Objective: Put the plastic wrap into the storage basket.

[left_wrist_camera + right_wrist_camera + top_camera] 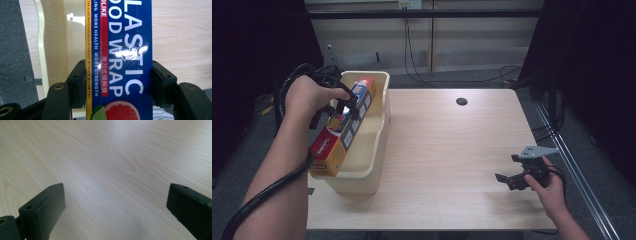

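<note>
While it hangs tilted over the cream basket (379,145) at the table's left edge, the plastic wrap box (343,127) shows blue, red and yellow panels — a grapefruit printed low. The left gripper (346,106) pinches its long sides, jaws clamped tight. The right gripper (512,176) rests over bare wood — jaws spread wide, empty.

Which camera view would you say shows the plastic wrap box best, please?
The high view: the whole plastic wrap box shows there, slanting into the cream bin. The left gripper view gives its lettering up close, clamped by the left gripper.
</note>
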Available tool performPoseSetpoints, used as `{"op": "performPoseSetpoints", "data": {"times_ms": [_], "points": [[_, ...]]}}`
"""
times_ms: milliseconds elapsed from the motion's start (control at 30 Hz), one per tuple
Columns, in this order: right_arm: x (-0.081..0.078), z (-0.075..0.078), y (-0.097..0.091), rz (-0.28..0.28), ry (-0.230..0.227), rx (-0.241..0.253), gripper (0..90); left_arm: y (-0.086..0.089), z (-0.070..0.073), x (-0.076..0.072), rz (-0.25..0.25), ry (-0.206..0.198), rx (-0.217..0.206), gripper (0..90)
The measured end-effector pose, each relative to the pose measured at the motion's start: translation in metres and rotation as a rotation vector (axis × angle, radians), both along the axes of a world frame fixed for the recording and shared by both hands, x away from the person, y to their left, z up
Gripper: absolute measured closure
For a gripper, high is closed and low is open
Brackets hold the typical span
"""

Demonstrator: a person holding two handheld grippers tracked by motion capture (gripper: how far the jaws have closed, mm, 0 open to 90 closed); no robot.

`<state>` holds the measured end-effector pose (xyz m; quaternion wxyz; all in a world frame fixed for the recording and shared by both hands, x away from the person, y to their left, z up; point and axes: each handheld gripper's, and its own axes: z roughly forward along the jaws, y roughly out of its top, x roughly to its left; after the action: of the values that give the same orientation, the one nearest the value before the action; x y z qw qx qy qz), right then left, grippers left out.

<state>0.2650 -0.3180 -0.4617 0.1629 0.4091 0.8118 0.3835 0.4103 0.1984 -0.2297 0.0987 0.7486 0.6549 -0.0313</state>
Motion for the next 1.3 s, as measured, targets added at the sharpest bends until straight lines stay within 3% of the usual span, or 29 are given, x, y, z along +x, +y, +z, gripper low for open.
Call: {"op": "performPoseSetpoints", "data": {"times_ms": [1300], "points": [[-0.001,0.001,-0.001,-0.001,-0.005,0.003,1.8,0.009,-0.038,-0.002,0.019,0.03,0.014,40.7]]}}
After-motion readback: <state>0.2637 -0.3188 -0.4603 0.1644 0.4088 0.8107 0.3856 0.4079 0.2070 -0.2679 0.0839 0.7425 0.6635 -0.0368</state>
